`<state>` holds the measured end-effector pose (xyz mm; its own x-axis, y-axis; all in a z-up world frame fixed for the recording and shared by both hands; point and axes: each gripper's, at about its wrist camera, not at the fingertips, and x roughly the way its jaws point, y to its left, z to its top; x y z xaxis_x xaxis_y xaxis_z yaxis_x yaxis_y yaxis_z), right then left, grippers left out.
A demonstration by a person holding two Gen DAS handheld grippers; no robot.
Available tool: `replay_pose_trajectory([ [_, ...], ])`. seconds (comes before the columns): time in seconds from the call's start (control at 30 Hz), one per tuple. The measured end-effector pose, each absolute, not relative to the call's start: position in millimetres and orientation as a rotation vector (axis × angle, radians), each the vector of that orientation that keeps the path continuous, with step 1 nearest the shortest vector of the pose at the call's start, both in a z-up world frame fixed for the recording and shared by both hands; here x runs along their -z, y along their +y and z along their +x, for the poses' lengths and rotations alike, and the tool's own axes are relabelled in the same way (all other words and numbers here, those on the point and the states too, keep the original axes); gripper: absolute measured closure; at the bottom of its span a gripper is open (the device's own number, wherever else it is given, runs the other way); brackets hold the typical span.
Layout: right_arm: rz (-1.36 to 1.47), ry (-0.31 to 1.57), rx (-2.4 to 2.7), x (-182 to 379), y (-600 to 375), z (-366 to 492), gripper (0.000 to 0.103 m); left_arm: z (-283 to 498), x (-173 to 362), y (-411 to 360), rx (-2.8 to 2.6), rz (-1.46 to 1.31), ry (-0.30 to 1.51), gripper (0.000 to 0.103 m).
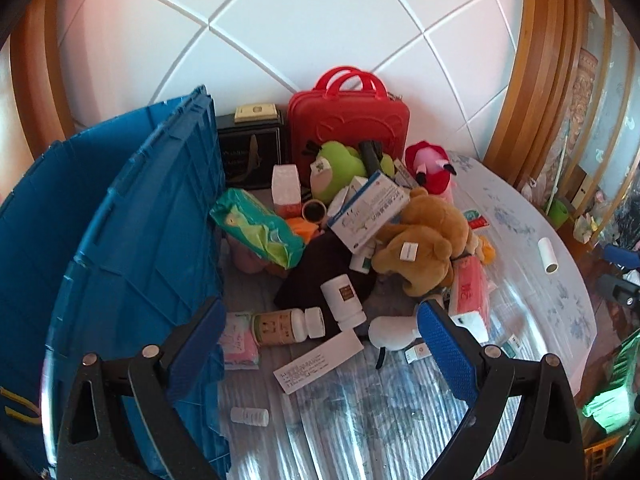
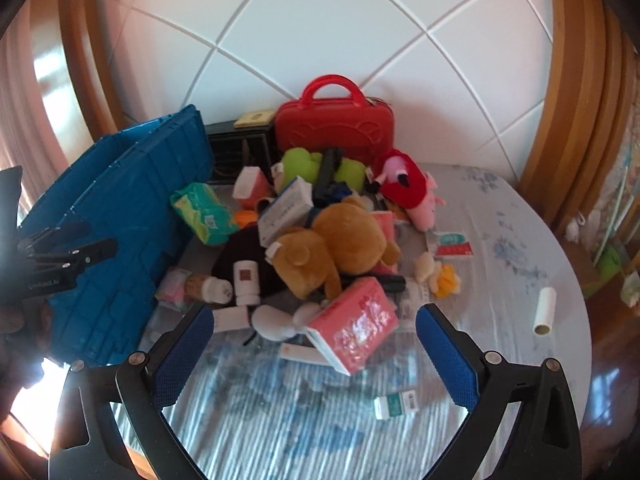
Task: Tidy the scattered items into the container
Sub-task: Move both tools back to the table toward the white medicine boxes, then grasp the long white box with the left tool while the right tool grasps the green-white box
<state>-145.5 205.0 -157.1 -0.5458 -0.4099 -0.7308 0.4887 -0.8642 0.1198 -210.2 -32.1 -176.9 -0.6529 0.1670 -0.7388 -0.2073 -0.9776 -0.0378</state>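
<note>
Clutter [image 2: 320, 240] beside crate [image 2: 120, 208]; claws agape

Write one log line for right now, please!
left gripper: open, empty | right gripper: open, empty, facing pink tissue pack | blue crate: left of pile | brown teddy bear: atop pile

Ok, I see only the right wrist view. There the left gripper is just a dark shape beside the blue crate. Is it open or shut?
Observer: Open. The left gripper has its jaws wide apart and empty, and it faces the pile.
Operator: Is anything small lying near the front of the crate? My view is blocked there.
Observer: Yes. A small white bottle lies on its side on the table, close to the blue crate.
</note>
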Motion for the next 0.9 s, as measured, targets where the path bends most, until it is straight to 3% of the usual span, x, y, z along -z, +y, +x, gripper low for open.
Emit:
replay_pose_trajectory([
  [0.53,1.408,0.183,2.309,294.8,256.1,-158.7,0.0,-251.2,372.4,-10.0,-2.499,-1.591,0.289,0.013],
  [0.9,1.584,0.212,2.253,370.3,261.8,-166.3,0.001,-265.0,409.7,-4.2,-2.484,-1.579,0.346,0.015],
])
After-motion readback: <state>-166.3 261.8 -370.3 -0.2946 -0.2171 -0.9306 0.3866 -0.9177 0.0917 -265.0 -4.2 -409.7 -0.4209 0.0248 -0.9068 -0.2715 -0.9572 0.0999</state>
